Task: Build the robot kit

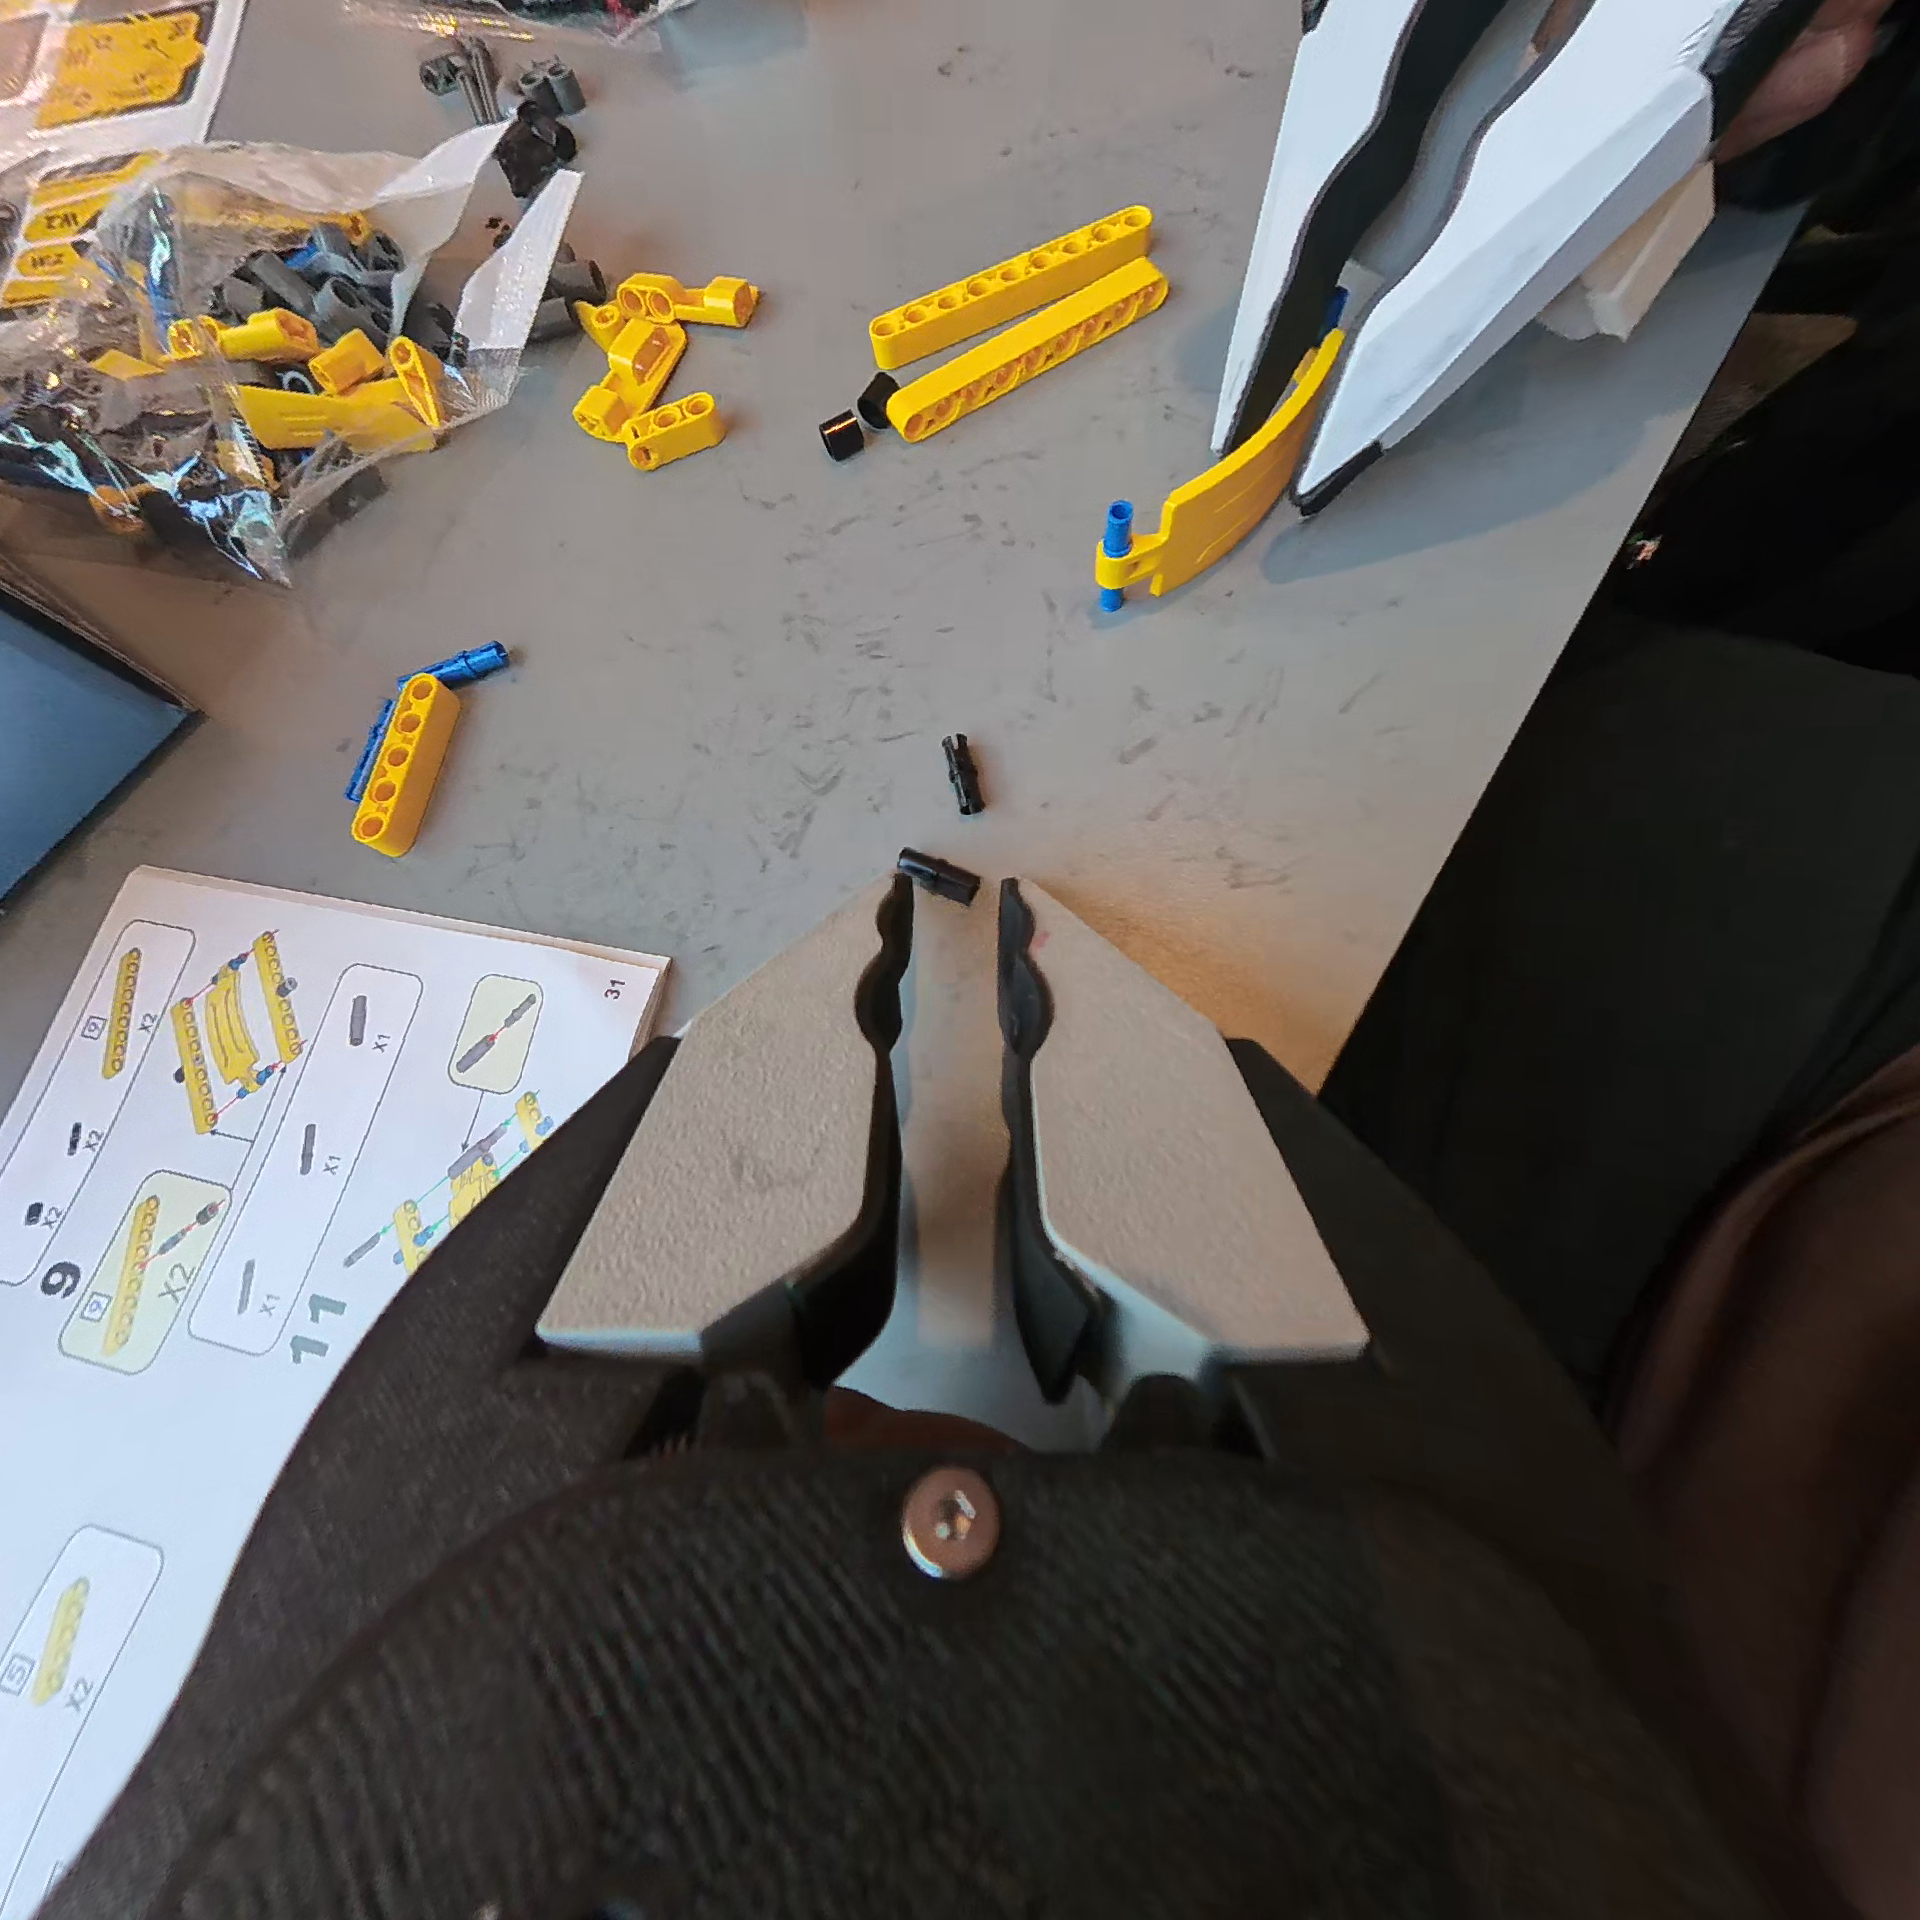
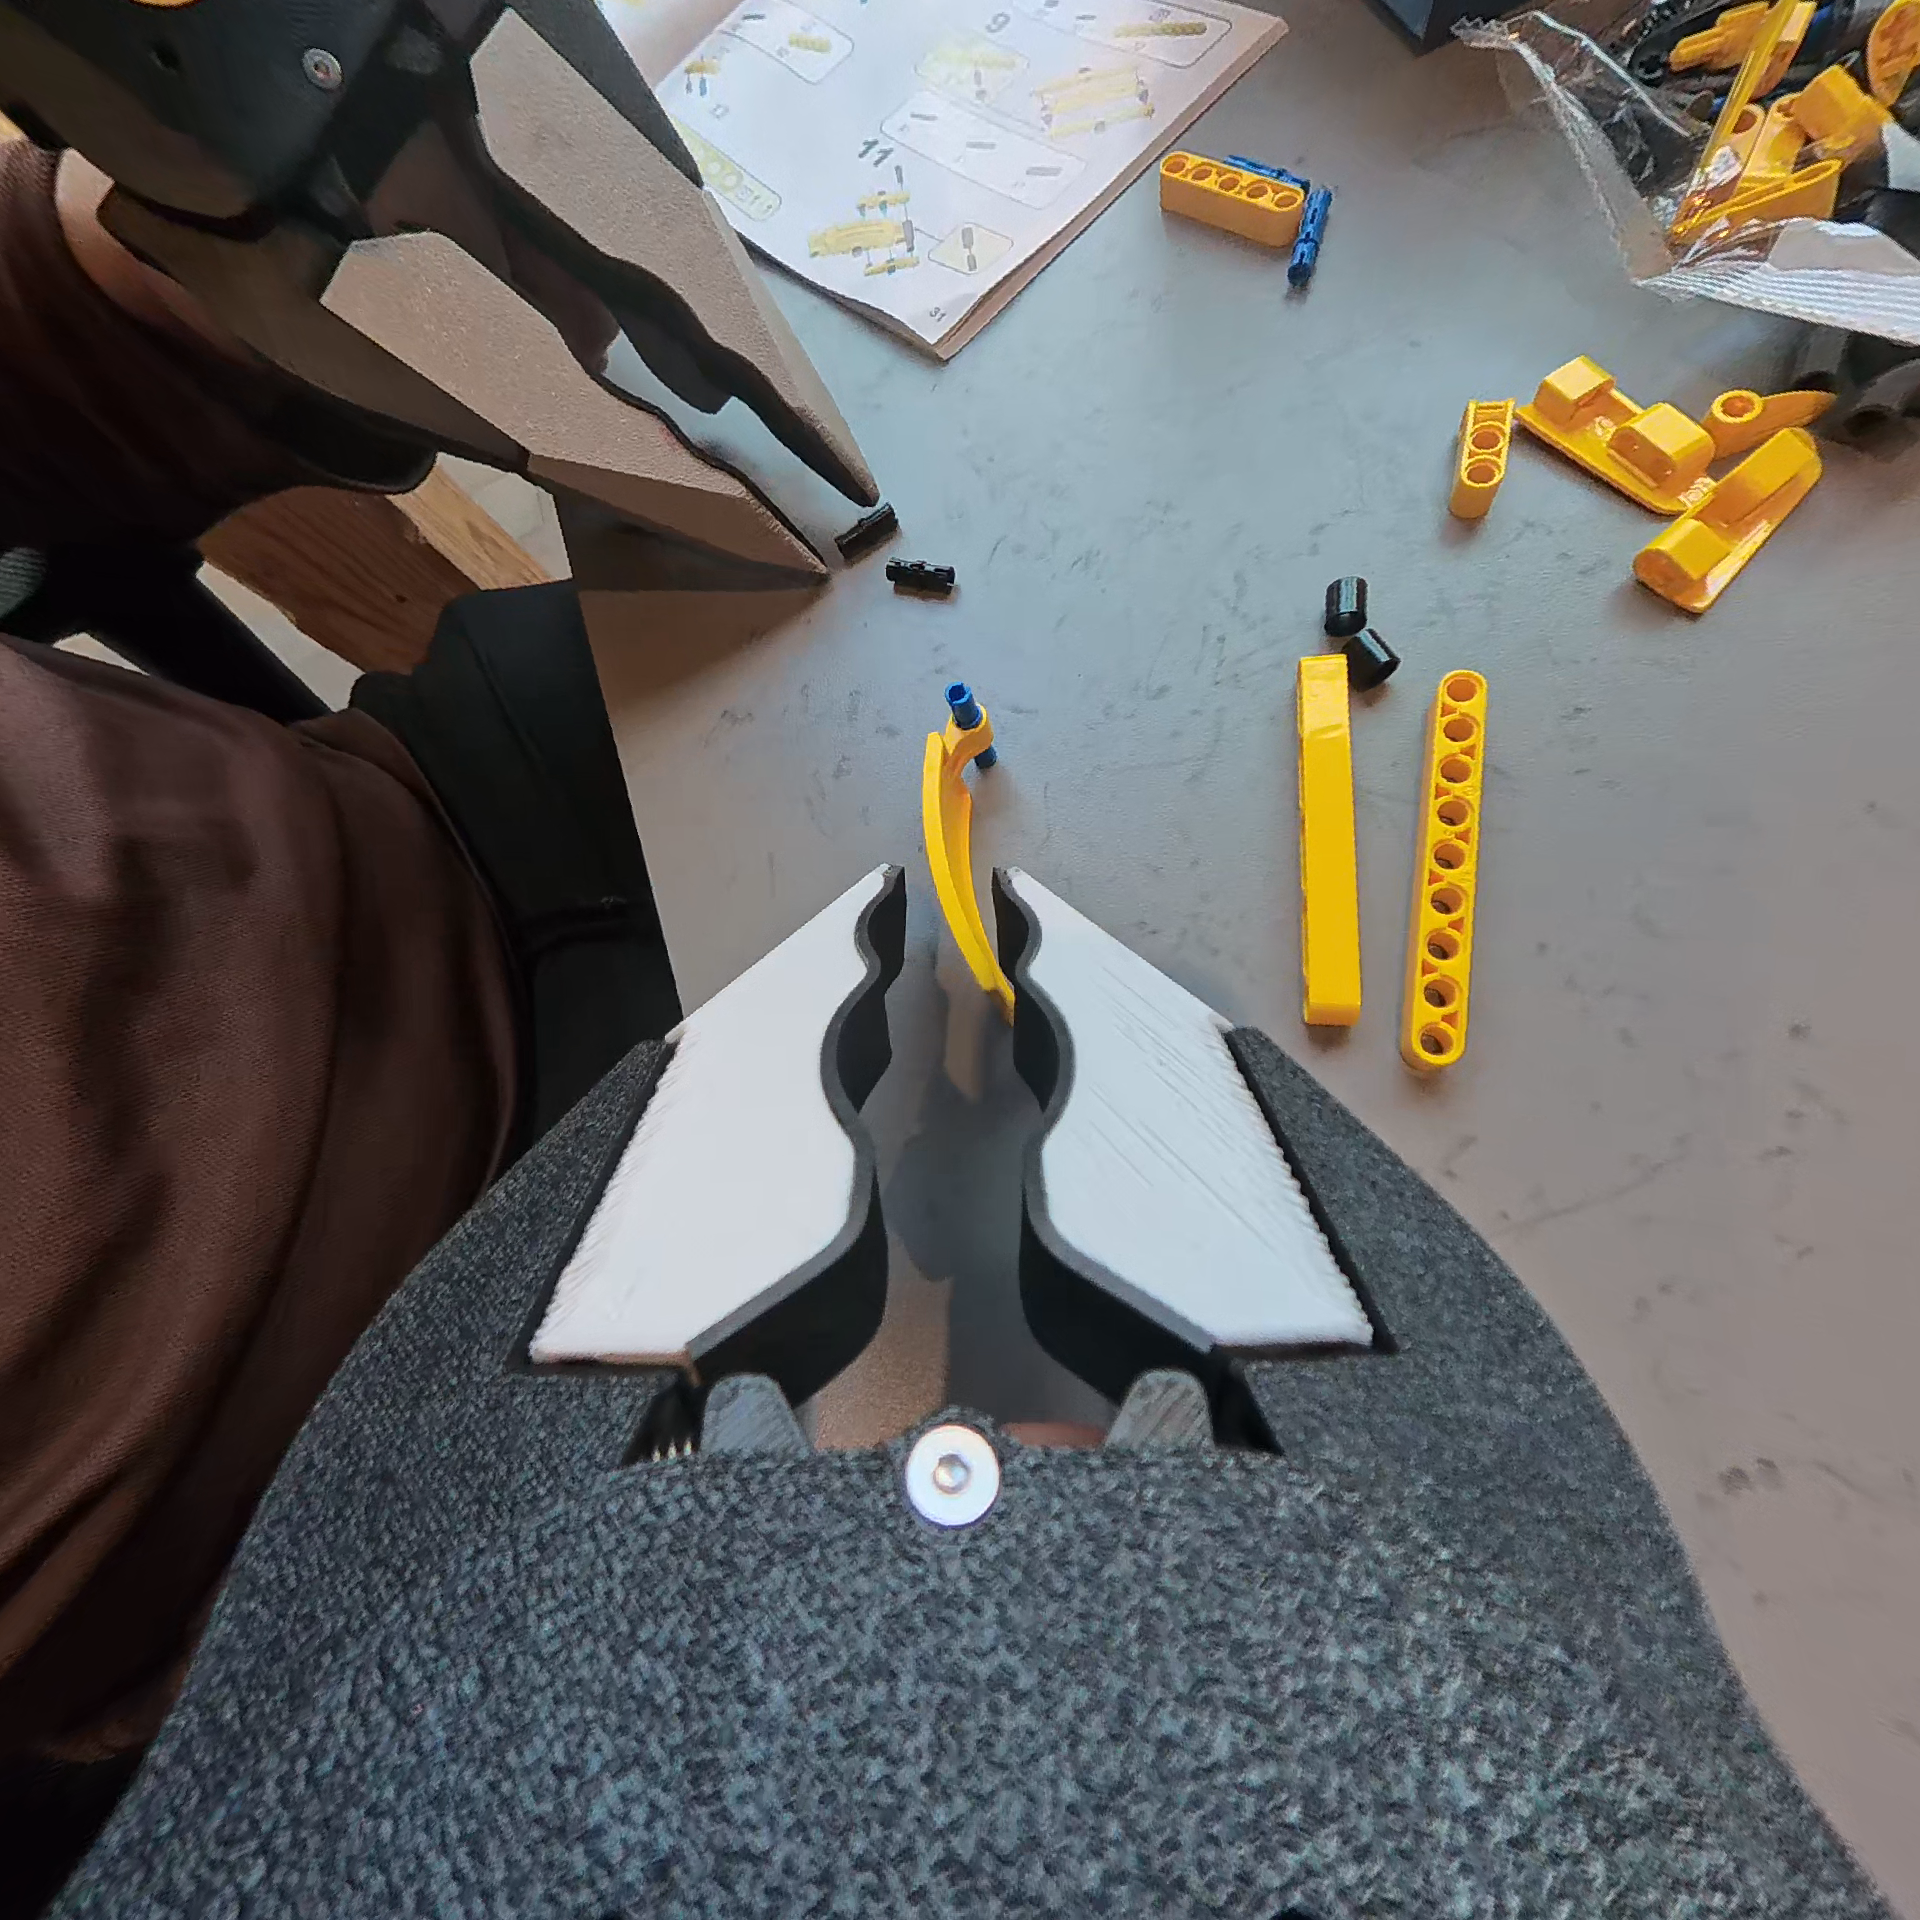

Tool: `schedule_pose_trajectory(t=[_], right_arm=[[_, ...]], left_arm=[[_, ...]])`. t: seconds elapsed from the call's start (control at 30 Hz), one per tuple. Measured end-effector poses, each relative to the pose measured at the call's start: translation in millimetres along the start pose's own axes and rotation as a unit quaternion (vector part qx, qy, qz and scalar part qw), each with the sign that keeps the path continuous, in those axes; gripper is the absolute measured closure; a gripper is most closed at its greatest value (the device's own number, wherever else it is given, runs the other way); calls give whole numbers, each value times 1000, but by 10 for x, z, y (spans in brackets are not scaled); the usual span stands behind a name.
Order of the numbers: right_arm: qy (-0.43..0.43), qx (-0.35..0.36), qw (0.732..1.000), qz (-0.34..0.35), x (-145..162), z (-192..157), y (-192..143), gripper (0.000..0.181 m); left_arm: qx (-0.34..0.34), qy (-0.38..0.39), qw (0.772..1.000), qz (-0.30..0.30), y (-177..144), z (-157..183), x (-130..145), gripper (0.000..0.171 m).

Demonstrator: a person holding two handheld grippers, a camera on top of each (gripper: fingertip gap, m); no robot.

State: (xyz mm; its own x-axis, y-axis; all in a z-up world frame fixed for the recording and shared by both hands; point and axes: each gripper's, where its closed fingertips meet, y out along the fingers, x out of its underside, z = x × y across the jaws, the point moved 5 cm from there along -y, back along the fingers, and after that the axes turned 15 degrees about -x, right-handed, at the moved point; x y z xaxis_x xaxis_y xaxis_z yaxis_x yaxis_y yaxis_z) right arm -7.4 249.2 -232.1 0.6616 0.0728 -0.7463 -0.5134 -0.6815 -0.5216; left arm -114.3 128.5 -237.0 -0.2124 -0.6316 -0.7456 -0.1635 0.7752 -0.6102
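My left gripper (image 1: 954, 885) is open, grey fingers low over the grey table (image 1: 727, 644). A short black pin (image 1: 938, 874) lies across its tips, touching the left fingertip. A second black pin (image 1: 963, 774) lies just beyond. In the right wrist view the left gripper (image 2: 844, 535) has the first pin (image 2: 868, 530) between its tips, the second pin (image 2: 921, 575) beside them. My right gripper (image 2: 948, 875), white fingers, is shut on a yellow curved panel (image 2: 948, 862) with a blue pin (image 2: 964, 715) at its far end. It also shows in the left wrist view (image 1: 1242, 483).
Two long yellow beams (image 2: 1328, 842) (image 2: 1444, 868) and two black bushes (image 2: 1361, 629) lie right of my right gripper. A short yellow beam with blue pins (image 1: 405, 764), loose yellow parts (image 1: 649, 364), an open parts bag (image 1: 208, 343) and an instruction booklet (image 1: 260, 1143) lie around. The table edge (image 1: 1558, 665) runs close on the right. There is about 10 centimeters between the tips of the two grippers.
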Motion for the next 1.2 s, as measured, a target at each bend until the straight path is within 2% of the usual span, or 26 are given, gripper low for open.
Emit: schedule_pose_trajectory(t=[0.37,0.57,0.7,1.07,1.2], right_arm=[[-5,0,1000,-8,8,-13,18,165],[-10,-1,1000,7,-13,-24,-13,163],[-17,7,1000,16,-36,-9,-34,161],[-67,14,998,19,-85,-48,-30,160],[-76,10,996,42,-113,-75,-81,160]], left_arm=[[13,-34,999,-12,24,-40,0,153],[-22,-25,999,-6,26,-46,-6,148],[-36,-14,999,0,21,-37,-7,149],[-5,-32,999,-7,14,-43,11,159],[-6,-27,1000,-6,13,-35,10,161]])
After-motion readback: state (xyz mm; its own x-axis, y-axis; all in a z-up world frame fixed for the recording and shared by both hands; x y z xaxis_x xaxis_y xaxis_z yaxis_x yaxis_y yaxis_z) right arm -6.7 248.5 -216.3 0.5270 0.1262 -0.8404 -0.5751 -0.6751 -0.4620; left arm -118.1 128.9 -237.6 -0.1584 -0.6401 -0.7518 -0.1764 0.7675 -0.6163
